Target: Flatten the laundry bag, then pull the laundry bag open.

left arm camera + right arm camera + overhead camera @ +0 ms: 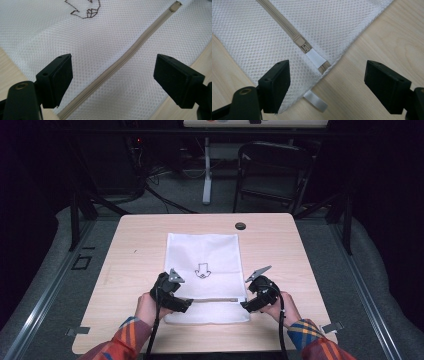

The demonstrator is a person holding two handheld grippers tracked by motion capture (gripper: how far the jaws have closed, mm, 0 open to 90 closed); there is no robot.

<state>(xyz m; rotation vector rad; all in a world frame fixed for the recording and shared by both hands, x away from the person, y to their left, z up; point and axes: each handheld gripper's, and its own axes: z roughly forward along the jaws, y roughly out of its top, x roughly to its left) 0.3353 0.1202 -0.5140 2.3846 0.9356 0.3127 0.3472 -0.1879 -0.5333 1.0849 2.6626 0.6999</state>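
A white mesh bag (205, 270) lies flat on the bench (125, 270), its beige zipper (120, 62) running across the near end. Both grippers hover over that end with jaws spread and nothing between them: the left gripper (176, 297) over the middle of the zipper, the right gripper (254, 301) over the corner where the slider (303, 45) sits beside a white tab (315, 58). The zipper looks closed. To open it well, pinch the fabric beside the tab with one gripper to hold the bag, then catch the small slider squarely with the other and pull along the zipper line, staying low so the mesh does not bunch.
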